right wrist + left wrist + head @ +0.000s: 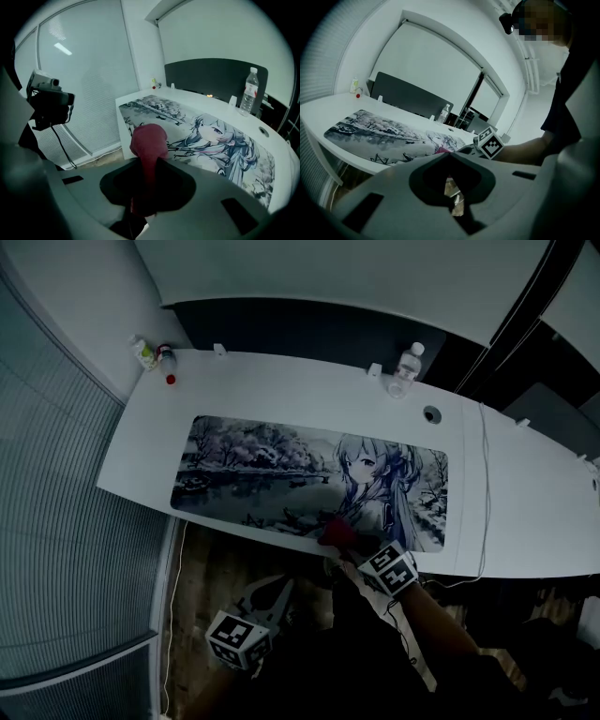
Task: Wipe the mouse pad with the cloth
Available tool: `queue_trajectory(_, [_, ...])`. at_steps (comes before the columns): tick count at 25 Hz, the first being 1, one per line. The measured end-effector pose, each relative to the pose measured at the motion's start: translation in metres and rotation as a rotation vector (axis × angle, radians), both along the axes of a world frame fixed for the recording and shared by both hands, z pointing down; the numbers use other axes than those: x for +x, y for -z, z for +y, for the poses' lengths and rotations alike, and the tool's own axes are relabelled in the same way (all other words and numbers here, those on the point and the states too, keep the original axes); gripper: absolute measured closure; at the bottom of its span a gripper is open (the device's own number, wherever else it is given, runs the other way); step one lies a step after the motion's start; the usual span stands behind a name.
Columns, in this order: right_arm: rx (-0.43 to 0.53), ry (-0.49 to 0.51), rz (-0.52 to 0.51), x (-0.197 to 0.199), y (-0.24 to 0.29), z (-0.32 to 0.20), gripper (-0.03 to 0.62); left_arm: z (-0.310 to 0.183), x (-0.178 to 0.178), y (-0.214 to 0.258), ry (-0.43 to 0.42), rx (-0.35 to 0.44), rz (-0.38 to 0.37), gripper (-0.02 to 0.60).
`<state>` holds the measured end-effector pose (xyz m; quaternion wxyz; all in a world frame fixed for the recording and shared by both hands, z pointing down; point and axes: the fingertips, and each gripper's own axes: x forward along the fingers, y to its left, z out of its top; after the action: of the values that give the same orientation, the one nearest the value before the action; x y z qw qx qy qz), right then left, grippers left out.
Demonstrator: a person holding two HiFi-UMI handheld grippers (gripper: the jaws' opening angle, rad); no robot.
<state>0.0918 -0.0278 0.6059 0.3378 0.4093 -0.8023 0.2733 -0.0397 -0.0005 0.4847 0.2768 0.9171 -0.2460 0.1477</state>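
I'm seeing the R gripper (343, 542) clamping a red cloth (336, 529). The cloth is sticking out lengthwise along the jaws, its bunched end pointing away from me. It's sitting at the near edge of the mouse pad (272, 465), right of centre, just below the printed figure. The pad is lying flat on a white desk (525, 493), long axis running L–R along the desk's front edge. The L gripper (284, 587) is hanging below desk level, off the pad, jaws pinched together w/ nothing btwn them. A bottle (406, 367) is standing at the far edge.
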Motion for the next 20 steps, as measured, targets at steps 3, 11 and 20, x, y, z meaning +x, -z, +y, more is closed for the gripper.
queue_trajectory(3, [-0.012, 0.057, 0.053, 0.006, -0.012, -0.005, 0.511, -0.005, 0.009, -0.004, 0.004, -0.010, -0.010, 0.577])
queue_trajectory(11, [-0.010, 0.163, 0.141, 0.023, -0.022, -0.032, 0.511, -0.028, 0.023, -0.016, 0.044, -0.039, -0.020, 0.575])
queue_trajectory(20, [-0.002, 0.145, 0.220, 0.076, -0.024, -0.091, 0.513, -0.051, 0.043, -0.026, 0.074, -0.068, -0.015, 0.577])
